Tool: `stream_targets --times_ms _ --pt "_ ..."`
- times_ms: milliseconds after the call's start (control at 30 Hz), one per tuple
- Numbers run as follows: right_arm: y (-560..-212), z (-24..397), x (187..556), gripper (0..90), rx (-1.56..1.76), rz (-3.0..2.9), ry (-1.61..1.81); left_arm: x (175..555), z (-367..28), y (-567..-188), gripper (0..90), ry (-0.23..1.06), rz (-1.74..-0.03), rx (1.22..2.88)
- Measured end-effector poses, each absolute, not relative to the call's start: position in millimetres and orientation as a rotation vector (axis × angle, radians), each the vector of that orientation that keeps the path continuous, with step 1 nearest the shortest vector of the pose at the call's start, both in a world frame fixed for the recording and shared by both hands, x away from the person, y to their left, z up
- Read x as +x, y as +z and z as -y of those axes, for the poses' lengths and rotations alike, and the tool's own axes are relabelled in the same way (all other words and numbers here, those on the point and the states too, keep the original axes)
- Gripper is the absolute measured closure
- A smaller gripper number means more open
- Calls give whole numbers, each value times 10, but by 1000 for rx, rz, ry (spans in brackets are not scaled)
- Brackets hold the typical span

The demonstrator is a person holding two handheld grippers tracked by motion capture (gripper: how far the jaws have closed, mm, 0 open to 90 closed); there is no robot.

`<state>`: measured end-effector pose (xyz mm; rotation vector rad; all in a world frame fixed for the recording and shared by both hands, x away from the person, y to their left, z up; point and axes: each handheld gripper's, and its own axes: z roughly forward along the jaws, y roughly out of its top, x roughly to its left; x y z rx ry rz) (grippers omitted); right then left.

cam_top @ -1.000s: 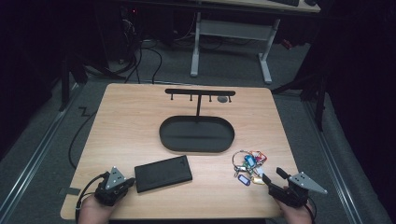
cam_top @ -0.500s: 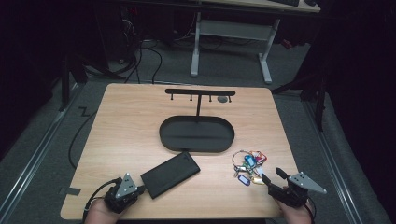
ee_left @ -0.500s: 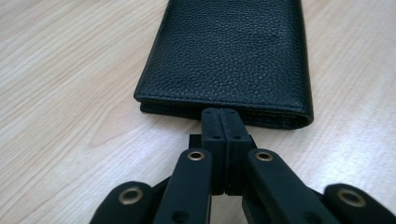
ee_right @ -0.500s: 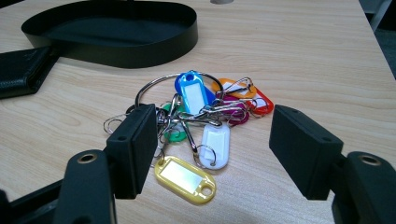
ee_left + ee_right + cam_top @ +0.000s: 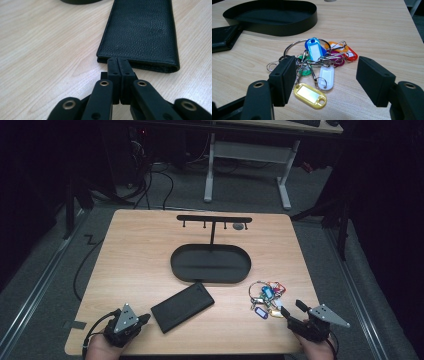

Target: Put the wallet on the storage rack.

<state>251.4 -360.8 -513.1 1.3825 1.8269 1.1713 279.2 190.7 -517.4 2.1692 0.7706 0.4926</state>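
Note:
A black leather wallet [image 5: 182, 306] lies slanted on the wooden table, below the tray. My left gripper [image 5: 145, 318] is shut, and its tips touch the wallet's near short edge. In the left gripper view the closed jaws meet the folded edge of the wallet [image 5: 142, 32] at the left gripper's tip [image 5: 117, 61], with nothing clamped between them. A bunch of keys with coloured tags [image 5: 265, 297] lies at the front right. My right gripper [image 5: 291, 308] stands open just behind it. In the right gripper view the key bunch [image 5: 322, 57] lies ahead of the spread right gripper [image 5: 327, 75].
A black oval tray [image 5: 210, 276] sits mid-table, and its rim [image 5: 287, 27] lies beyond the keys. Behind it stands a black T-shaped hook rack [image 5: 214, 218]. Bare wood lies to the left and at the far corners. The table's front edge is close to both hands.
The left gripper has moved right and forward, pushing the wallet. The wallet has turned so its far end points toward the tray. The right gripper and the keys have stayed put.

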Motion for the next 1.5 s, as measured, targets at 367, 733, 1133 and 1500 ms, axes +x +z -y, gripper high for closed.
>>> stream_targets --times_ms 367,733,1133,1500 --pt "-5144 3600 2526 328 1384 -1836 1167 2734 -1744 -5145 663 514 -680 2171" --pt "-5159 3589 2538 328 1387 -1848 1165 2689 -1528 -5128 446 505 -585 2179" --pt "-5171 3588 2549 328 1394 -1851 1164 2787 -1236 -4997 422 526 -513 2178" --pt "-5177 3632 2532 328 1415 -1833 1174 2805 -1107 -5197 432 506 -499 2258"
